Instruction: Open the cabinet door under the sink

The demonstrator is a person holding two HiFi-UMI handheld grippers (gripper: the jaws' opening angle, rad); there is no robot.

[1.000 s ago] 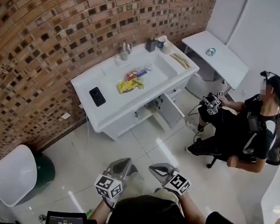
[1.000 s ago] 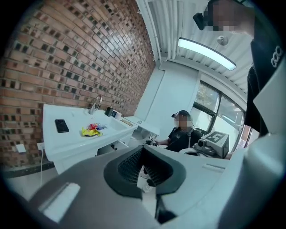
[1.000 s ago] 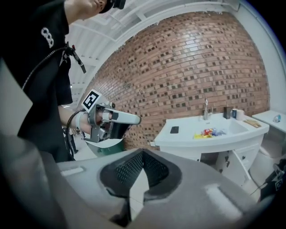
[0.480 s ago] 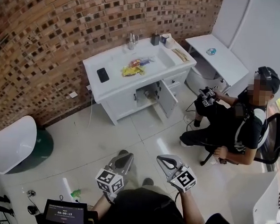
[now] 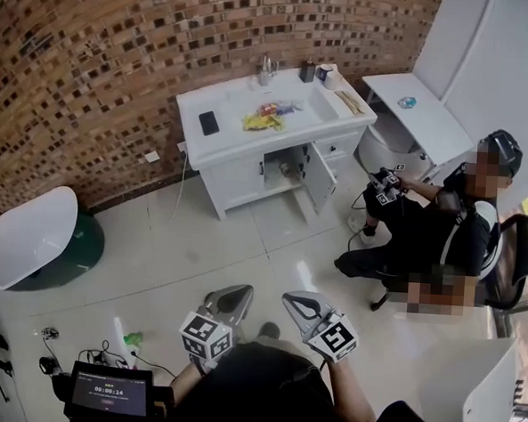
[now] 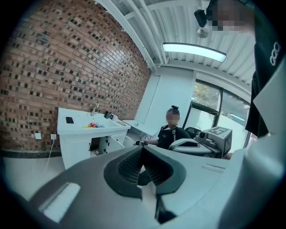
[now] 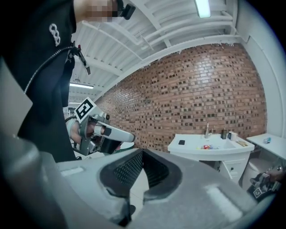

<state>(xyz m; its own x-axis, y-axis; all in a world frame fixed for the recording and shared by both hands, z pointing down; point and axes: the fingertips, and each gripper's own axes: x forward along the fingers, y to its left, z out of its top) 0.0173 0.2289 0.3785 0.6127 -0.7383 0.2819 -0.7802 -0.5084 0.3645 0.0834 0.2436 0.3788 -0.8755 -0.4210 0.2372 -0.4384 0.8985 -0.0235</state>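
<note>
The white sink cabinet (image 5: pixel 239 173) stands against the brick wall, far across the floor from me. Its right-hand door (image 5: pixel 319 184) under the basin hangs open, showing the dark inside. The left door is flat and closed. My left gripper (image 5: pixel 229 296) and right gripper (image 5: pixel 298 303) are held close to my body at the bottom of the head view, both shut with nothing in them. The left gripper view shows the left gripper (image 6: pixel 142 150) with its pads together, and the cabinet (image 6: pixel 76 141) small in the distance. The right gripper (image 7: pixel 142 153) also has its pads meeting, with the cabinet (image 7: pixel 210 152) far off.
A seated person (image 5: pixel 436 234) holding grippers is to the right of the cabinet. A white table (image 5: pixel 425 126) stands behind them. A phone (image 5: pixel 209 122) and coloured packets (image 5: pixel 265 117) lie on the sink top. A white tub chair (image 5: pixel 30 236) is at left, a small screen (image 5: pixel 110 391) by my feet.
The sink cabinet has drawn farther away and higher in the head view as I backed off across the floor. Both grippers stayed shut near my body.
</note>
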